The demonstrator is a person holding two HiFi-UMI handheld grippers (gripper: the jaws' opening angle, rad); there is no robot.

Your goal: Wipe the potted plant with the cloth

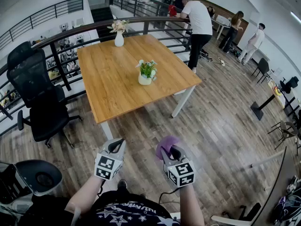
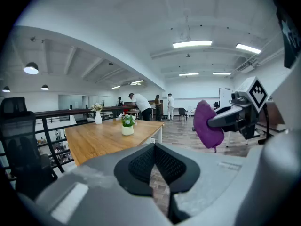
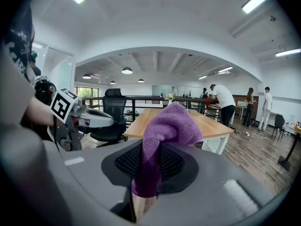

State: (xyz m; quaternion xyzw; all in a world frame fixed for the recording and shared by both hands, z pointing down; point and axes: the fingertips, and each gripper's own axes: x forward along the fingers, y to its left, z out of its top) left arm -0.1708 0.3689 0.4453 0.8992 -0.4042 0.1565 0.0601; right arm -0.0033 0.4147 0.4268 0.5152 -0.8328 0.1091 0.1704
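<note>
Fuzzy purple cloth (image 3: 170, 126), wooden table (image 1: 117, 79)

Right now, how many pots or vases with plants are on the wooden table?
2. The small potted plant sits near the middle of the table; the white vase of flowers stands at its far edge.

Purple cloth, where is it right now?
The purple cloth is pinched in the right tool, low in the head view beside the left tool, well short of the wooden table holding the potted plant.
</note>
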